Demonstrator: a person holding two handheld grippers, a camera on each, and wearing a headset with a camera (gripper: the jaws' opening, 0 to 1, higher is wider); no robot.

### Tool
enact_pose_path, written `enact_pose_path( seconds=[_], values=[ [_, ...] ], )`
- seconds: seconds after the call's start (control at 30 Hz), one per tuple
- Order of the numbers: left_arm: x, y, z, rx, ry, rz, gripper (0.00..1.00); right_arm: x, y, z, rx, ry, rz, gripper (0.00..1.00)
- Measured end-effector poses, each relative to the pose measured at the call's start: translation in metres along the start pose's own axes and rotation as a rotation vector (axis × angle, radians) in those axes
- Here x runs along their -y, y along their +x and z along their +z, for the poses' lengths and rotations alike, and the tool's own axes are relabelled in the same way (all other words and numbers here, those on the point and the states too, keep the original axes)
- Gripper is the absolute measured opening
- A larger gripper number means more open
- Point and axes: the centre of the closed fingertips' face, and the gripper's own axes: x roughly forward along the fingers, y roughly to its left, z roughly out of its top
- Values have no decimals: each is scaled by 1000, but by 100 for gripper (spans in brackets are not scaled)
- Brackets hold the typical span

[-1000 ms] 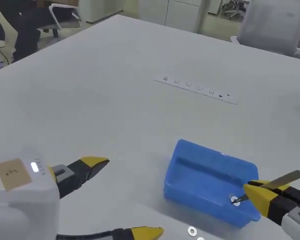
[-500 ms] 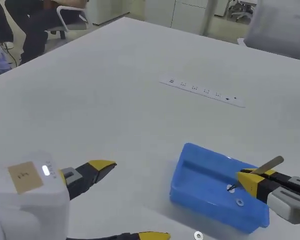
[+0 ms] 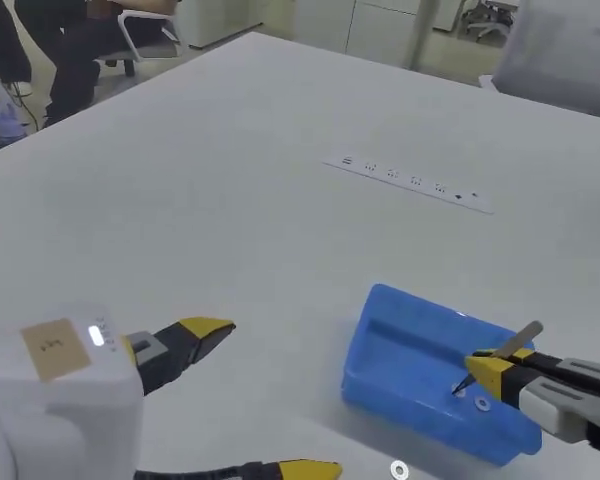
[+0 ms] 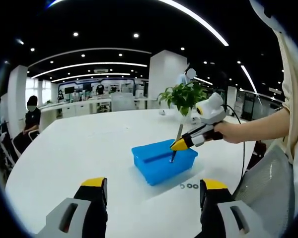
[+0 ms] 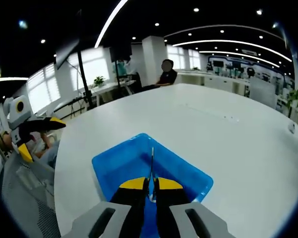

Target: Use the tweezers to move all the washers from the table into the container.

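A blue container (image 3: 420,350) stands on the white table (image 3: 230,200). My right gripper (image 3: 483,364) hovers over its right part, shut on thin tweezers (image 3: 462,384) whose tip points down into the container with nothing in it. One washer (image 3: 480,404) lies inside by the tip. Another washer (image 3: 400,469) lies on the table in front of the container. In the right gripper view the tweezers (image 5: 152,163) stick out between the shut jaws over the container (image 5: 119,166). My left gripper (image 3: 255,400) is open at the lower left, apart from the container (image 4: 164,158); washers (image 4: 188,186) lie in front of it.
A flush socket strip (image 3: 410,182) sits in the table farther back. Chairs (image 3: 145,25) stand beyond the far edge and a person (image 5: 166,74) sits at the table's far side. A potted plant (image 4: 184,96) stands behind the right gripper (image 4: 188,141).
The tweezers held a washer over the container a second ago; that washer now lies in the container and the tweezer tip has lifted slightly up and left. The left gripper stayed put.
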Motion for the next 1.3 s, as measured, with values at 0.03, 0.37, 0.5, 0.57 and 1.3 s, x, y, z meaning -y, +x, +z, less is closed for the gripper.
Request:
enact_pose_path(
  seconds=[0.03,0.37,0.5,0.57,1.3],
  values=[
    [0,0,0,-2,-1,-1,77,0,0,-1,-3,-1,-3,3],
    [1,0,0,-3,2,-4,77,2,3,-5,-22,-23,-10,3],
    [1,0,0,-1,2,-3,77,1,2,-5,-19,-21,-1,4],
    [1,0,0,-2,1,-3,77,0,1,-4,-12,-37,-4,4],
    [3,0,-1,-6,4,-8,77,-41,-39,42,149,-70,23,4]
  ],
)
